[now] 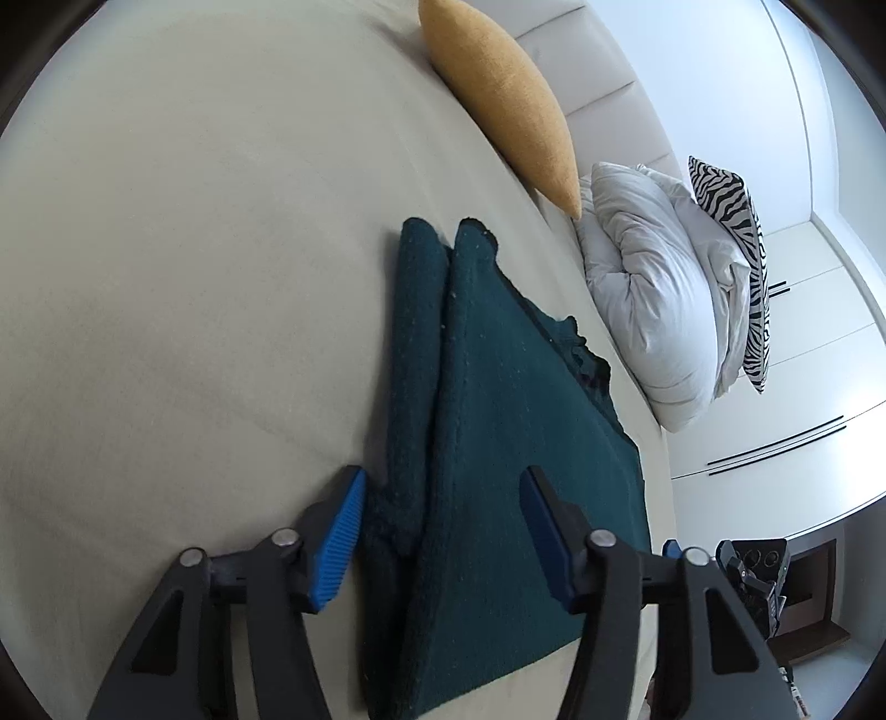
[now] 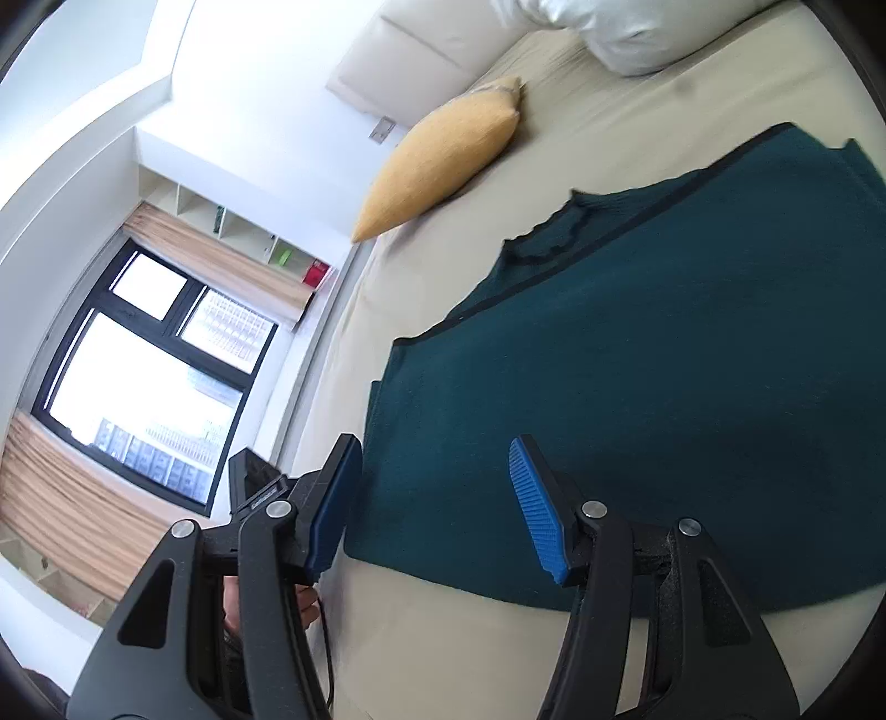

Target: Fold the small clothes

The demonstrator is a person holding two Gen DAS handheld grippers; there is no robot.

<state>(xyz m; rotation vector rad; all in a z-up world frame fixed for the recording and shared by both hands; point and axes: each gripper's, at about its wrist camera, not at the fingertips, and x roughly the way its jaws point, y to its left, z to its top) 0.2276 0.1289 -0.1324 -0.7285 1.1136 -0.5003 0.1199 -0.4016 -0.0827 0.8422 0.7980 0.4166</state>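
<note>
Nearest in the left wrist view, the left gripper [image 1: 443, 531] hangs over the near end of a dark teal knit garment [image 1: 498, 421], its blue ribbed pads [image 1: 338, 545] spread apart with nothing pinched between them; the cloth lies flat below the gap. The garment rests on a beige bed sheet [image 1: 194, 277], with one part folded over along its length so that a narrow strip lies at its left beside the wider panel. At the lower right edge of this view a piece of the other gripper shows, black with a blue tip.

In the right wrist view, the right gripper [image 2: 434, 509] also stands with its fingers apart and empty, above the near left corner of the same garment, whose dark edging and neckline run away toward the far right. A hand [image 2: 266, 603] shows low behind the left finger, beside a black device; small pale lettering on the black part there is too small to read.

Farther off, a mustard yellow cushion [image 1: 498, 94] lies on the sheet beyond the garment, close to a padded cream headboard [image 2: 421, 50]. To the right of it sit a rumpled white duvet [image 1: 653, 288] and a zebra-striped cushion [image 1: 736, 249], with white wardrobe doors [image 1: 803, 343] beyond. Far left in the right wrist view are a dark-framed window [image 2: 155, 365], tan curtains [image 2: 83, 515] and open white shelves [image 2: 232, 221].
</note>
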